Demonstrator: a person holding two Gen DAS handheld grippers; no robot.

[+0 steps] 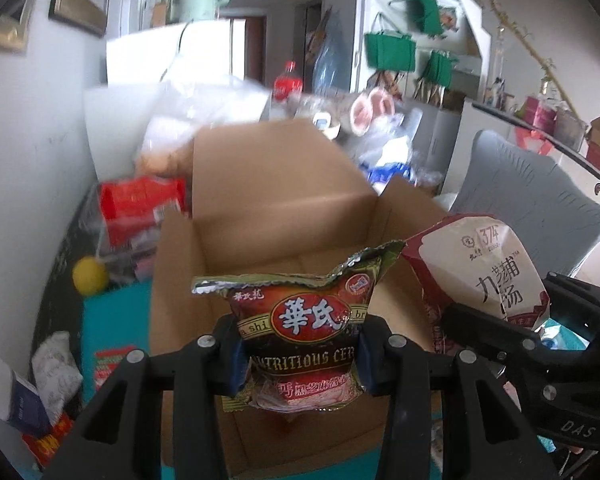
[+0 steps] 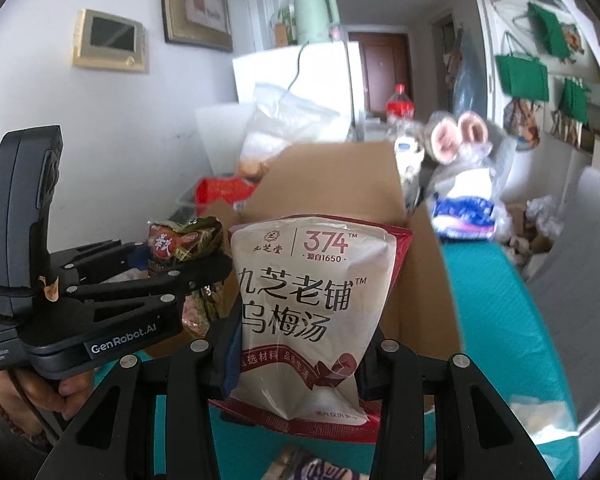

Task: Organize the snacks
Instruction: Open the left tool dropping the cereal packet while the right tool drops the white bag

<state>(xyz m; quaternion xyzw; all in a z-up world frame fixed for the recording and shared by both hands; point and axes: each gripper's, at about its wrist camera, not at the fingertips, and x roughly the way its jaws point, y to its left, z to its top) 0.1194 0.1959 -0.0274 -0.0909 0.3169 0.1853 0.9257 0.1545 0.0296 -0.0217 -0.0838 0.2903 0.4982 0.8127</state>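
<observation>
While the cardboard box (image 1: 284, 184) stands open, your left gripper (image 1: 300, 356) pinches a red cereal packet (image 1: 304, 320) before it; your right gripper (image 2: 296, 364) pinches a white pouch (image 2: 304, 312) beside its right flap.

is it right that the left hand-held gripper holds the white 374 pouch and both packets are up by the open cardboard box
Not quite. The left hand-held gripper holds the dark cereal packet, as the left wrist view shows; the white 374 pouch is in the right hand-held gripper. Both are by the open cardboard box.

Both wrist cams sit close, angled down over the cardboard box (image 1: 276, 184) (image 2: 332, 184); each catches the other gripper beside it.
</observation>
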